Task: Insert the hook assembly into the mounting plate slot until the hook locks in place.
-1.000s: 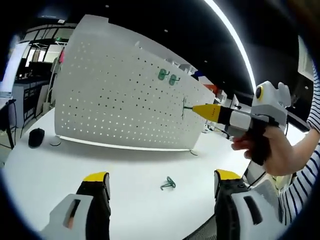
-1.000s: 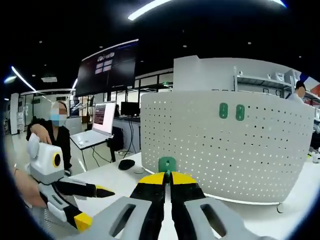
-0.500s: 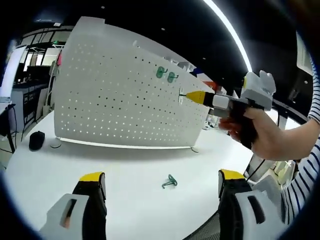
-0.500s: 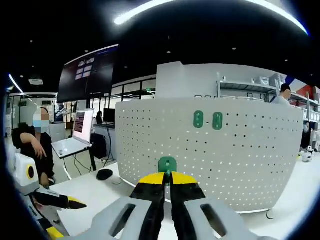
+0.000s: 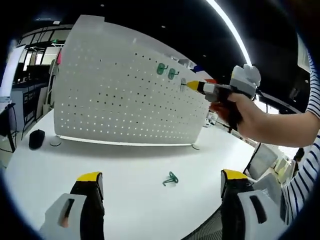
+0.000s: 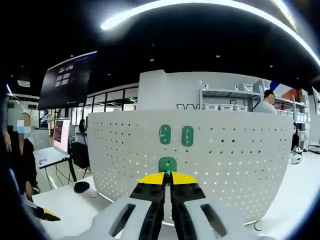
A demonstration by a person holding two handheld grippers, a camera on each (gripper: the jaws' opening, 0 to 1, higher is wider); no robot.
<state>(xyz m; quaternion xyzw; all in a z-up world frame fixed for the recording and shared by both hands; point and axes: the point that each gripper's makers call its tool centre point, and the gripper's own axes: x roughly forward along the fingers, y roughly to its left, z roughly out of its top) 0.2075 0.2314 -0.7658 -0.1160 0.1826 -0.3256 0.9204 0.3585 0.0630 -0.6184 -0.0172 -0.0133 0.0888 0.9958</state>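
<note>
While two hooks (image 6: 175,135) are seated in the pegboard (image 6: 240,160) | a third green hook (image 6: 167,164) is pinched in the closed right gripper (image 6: 167,176), not yet inserted | left gripper (image 5: 162,182) is held wide open, empty | spare hook (image 5: 170,179) is left on the table (image 5: 125,200)

My left gripper (image 5: 160,187) sits low, its two yellow-tipped jaws standing wide apart with nothing between them, one at 7 o'clock and one at 5 o'clock of the left gripper view. My right gripper (image 6: 168,176) has its jaws pressed together, pinching a green hook (image 6: 167,164) at the yellow tips. In the left gripper view it reaches in from 2 o'clock, raised high and pointing toward 9 o'clock, held by my right hand (image 5: 243,114) with a striped sleeve (image 5: 306,175) trailing toward 4 o'clock.
</note>
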